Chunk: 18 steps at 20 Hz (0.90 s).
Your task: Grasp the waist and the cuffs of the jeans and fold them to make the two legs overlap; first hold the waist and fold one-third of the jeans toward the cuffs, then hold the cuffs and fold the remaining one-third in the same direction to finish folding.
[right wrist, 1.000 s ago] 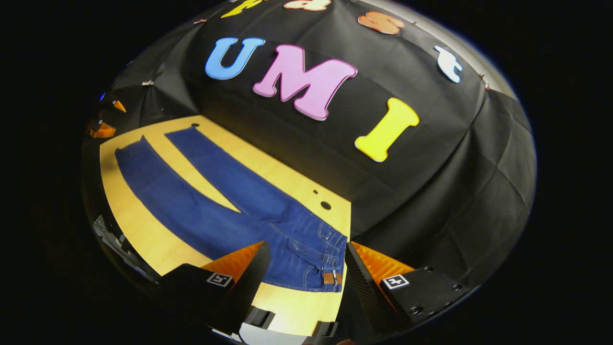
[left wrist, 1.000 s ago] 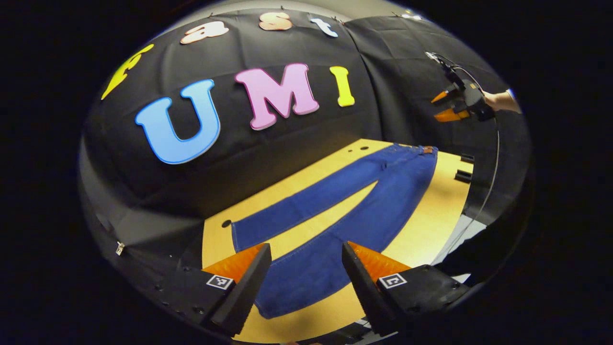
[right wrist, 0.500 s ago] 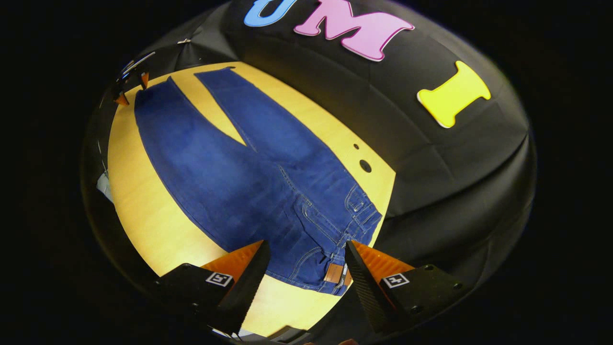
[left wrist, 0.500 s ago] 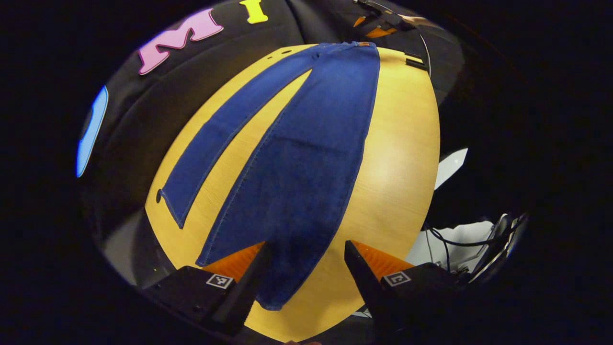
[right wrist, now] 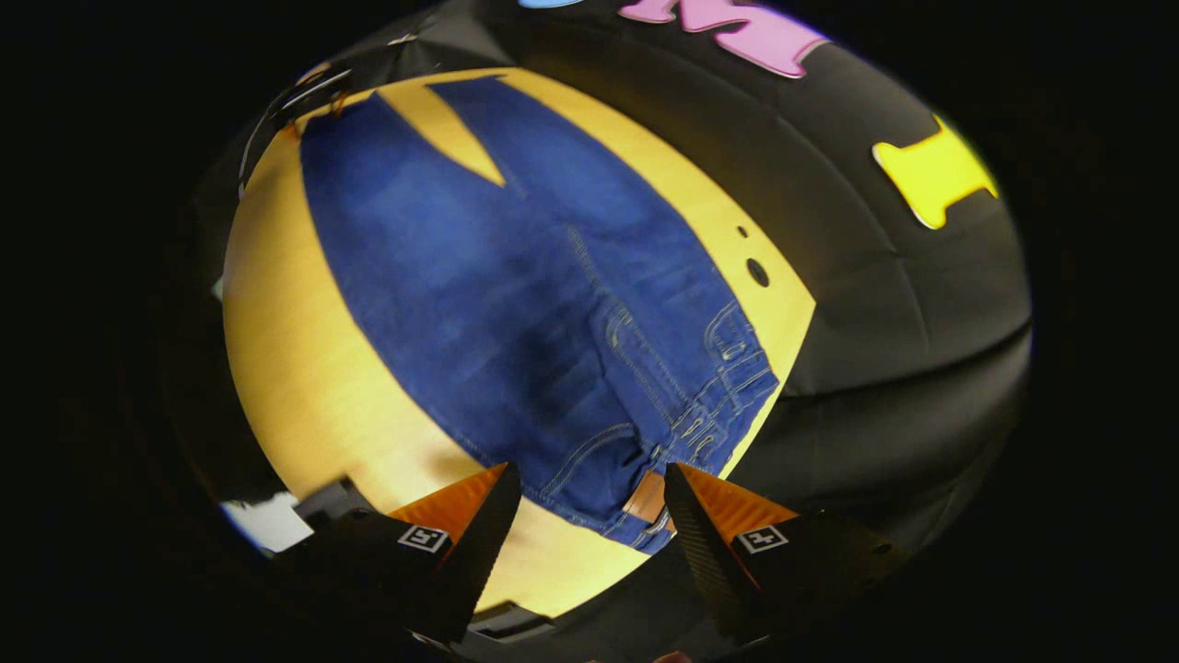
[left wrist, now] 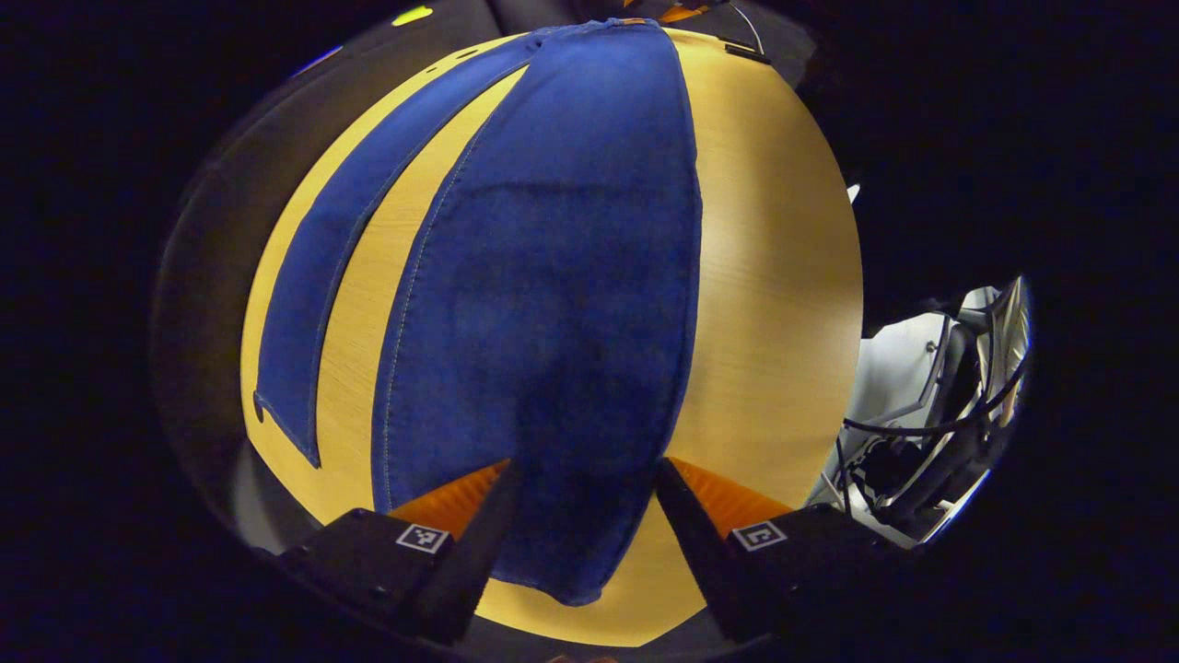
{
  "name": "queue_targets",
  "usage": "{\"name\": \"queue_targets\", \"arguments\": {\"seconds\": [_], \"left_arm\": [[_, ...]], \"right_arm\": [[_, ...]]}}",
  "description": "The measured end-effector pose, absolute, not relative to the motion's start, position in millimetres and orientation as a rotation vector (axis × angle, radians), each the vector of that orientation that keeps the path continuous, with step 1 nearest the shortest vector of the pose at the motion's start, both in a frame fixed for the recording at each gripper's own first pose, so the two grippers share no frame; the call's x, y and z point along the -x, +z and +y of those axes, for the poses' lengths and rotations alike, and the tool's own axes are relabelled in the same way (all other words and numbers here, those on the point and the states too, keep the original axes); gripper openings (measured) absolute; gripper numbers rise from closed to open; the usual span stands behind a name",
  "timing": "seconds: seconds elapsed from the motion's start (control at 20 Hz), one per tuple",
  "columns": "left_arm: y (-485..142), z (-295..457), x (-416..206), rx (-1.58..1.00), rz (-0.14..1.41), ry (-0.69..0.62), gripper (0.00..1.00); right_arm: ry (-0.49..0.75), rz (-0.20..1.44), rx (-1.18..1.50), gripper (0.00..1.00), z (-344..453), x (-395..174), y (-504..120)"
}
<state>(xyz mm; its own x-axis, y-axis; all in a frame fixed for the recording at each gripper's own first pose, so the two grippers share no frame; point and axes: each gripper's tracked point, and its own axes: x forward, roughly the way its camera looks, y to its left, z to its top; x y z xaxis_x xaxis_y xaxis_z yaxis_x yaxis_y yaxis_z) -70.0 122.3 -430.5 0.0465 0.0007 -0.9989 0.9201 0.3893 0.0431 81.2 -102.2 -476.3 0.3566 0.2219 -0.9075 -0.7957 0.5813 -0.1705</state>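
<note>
Jeans (left wrist: 543, 304) lie flat on the surface (left wrist: 774, 304), legs spread. My left claw (left wrist: 582, 516) gapes over the cuff at 6 o'clock; my right claw (right wrist: 586, 520), wide and empty, straddles the waist (right wrist: 645, 502) for the leg fold.

A light wooden table (left wrist: 774, 304) stands against black cloth walls (right wrist: 884, 304), with what may be cables (left wrist: 921, 428) beside it.
</note>
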Motion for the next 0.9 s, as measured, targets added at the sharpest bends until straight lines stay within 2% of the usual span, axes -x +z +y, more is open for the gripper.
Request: {"name": "queue_targets", "arguments": {"seconds": [0.2, 0.4, 0.45, 0.5, 0.55, 0.6, 0.7, 0.9], "left_arm": [[-434.0, 115.2, 63.4, -0.96, 1.328, -1.007, 0.95], [-433.3, 117.2, 64.8, -0.873, 1.401, -0.974, 0.94], [-433.5, 113.6, 63.7, -0.878, 1.396, -0.977, 0.94], [-434.7, 115.5, 65.5, -0.889, 1.4, -0.98, 0.92], [-433.5, 114.5, 64.9, -0.888, 1.393, -0.977, 0.9], [-434.5, 114.1, 57.5, -0.891, 1.368, -0.954, 0.63], [-437.8, 113.8, 49.4, -0.871, 1.328, -0.899, 0.1], [-434.4, 112.1, 47.8, -0.678, 1.43, -0.806, 0.06]], "right_arm": [[0.856, 1.138, 0.741, 0.94, -92.0, -62.2, -511.5], [0.923, 1.264, 0.728, 0.98, -83.5, -55.6, -530.6], [0.92, 1.306, 0.697, 0.84, -82.8, -53.1, -530.7], [0.908, 1.322, 0.672, 0.83, -81.8, -56.2, -531.3], [0.877, 1.343, 0.649, 0.74, -82.7, -60.7, -533.7], [0.818, 1.34, 0.644, 0.71, -84.8, -71.3, -533.3], [0.733, 1.374, 0.559, 0.13, -86.6, -76.4, -534.9], [0.651, 1.457, 0.413, 0.14, -88.0, -82.1, -526.0]]}}
